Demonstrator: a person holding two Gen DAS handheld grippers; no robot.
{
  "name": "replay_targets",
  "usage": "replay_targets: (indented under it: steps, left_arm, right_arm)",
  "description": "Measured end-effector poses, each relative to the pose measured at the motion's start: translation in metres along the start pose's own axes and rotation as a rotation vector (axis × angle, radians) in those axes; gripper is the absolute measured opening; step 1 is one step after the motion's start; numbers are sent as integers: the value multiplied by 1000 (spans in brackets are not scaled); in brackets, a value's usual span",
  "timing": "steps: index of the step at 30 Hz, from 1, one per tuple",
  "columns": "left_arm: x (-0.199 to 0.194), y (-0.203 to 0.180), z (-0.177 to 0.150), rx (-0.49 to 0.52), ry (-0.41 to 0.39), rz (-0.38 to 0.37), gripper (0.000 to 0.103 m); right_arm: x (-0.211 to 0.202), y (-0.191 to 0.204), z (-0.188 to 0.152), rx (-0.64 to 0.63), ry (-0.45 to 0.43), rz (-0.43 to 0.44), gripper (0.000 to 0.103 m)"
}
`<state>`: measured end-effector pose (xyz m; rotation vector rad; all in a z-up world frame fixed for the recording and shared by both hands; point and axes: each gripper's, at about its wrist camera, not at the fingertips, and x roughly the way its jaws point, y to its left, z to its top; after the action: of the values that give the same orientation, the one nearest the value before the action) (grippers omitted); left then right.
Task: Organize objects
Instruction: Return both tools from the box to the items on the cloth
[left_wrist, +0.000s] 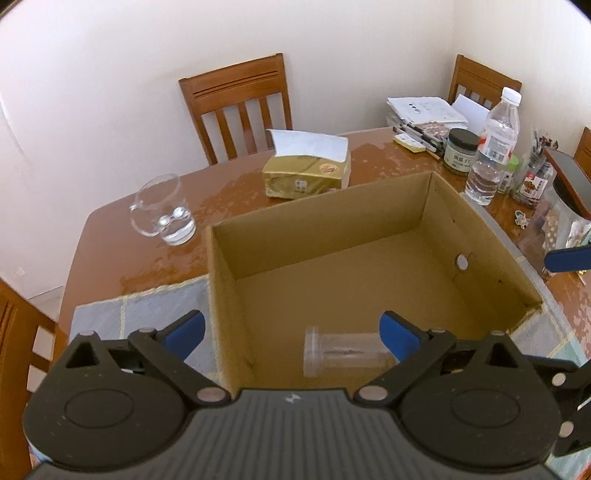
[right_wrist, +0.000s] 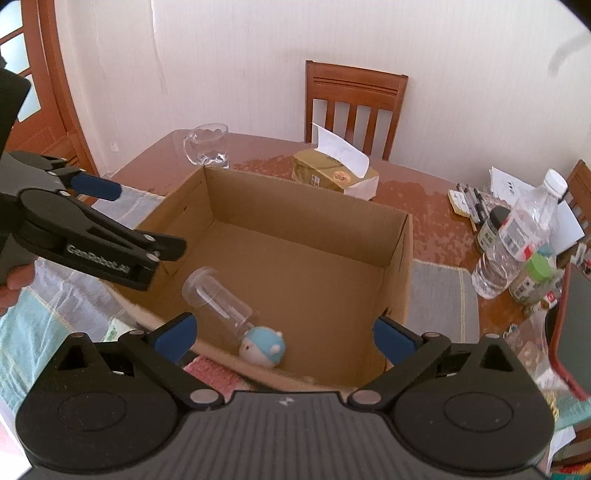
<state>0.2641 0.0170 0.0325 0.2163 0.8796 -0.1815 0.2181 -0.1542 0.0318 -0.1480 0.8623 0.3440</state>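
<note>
An open cardboard box (left_wrist: 476, 229) (right_wrist: 400, 258) sits on the table. Inside it a clear plastic bottle (left_wrist: 343, 354) (right_wrist: 218, 299) lies on its side, and a small blue-and-white round toy (right_wrist: 264, 347) rests by the near wall. My left gripper (left_wrist: 291, 332) hovers open over the box's near edge, above the clear bottle, with nothing between its fingers; it also shows from the side in the right wrist view (right_wrist: 107, 206). My right gripper (right_wrist: 282, 338) is open above the box's near wall, empty, over the toy. One blue right fingertip (left_wrist: 569, 258) shows in the left wrist view.
On the table stand a glass pitcher with water (left_wrist: 162, 212) (right_wrist: 207, 146), a gold tissue pack (left_wrist: 308, 173) (right_wrist: 334, 173), a water bottle (left_wrist: 493, 147) (right_wrist: 517, 236), a dark-lidded jar (left_wrist: 460, 149), pens, papers and snack packets at right. Wooden chairs (left_wrist: 240, 107) surround the table. A checked cloth (left_wrist: 136, 314) lies under the box.
</note>
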Motion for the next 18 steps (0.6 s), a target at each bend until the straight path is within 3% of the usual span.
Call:
replay_targets:
  steps: [12,18]
  left_arm:
    - [-29,12,-68,0,4,15,101]
    - [-39,16,-109,-47,7,-7,101]
  right_arm:
    - [-27,30,-63,70,25,-41,103]
    - [-40,49,-102,94,37,-60,103]
